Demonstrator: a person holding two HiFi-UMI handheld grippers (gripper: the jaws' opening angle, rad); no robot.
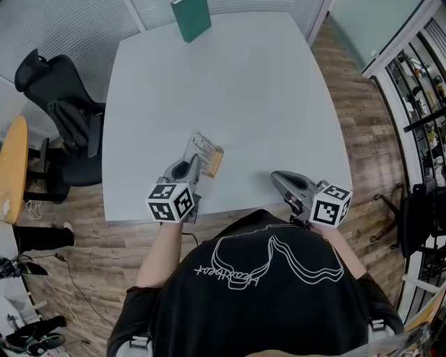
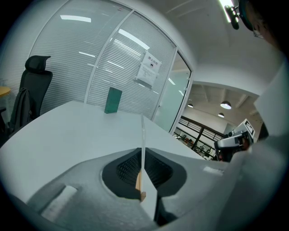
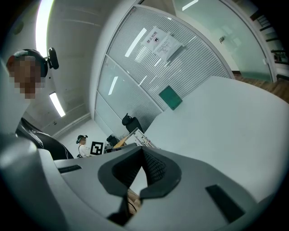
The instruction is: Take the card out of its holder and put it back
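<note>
Two grippers are held over the near edge of the white desk (image 1: 230, 90), well apart from each other. The fingers of the left gripper (image 1: 196, 164) are clamped on the card holder (image 1: 203, 148), a thin pale printed sheet with a tan piece along one side. It is seen edge-on between the pads in the left gripper view and is held just inside the near edge, left of its middle. The fingers of the right gripper (image 1: 277, 177) are pressed together with nothing between them, toward the near right corner, and a green box (image 1: 190, 19) is stood at the far edge.
</note>
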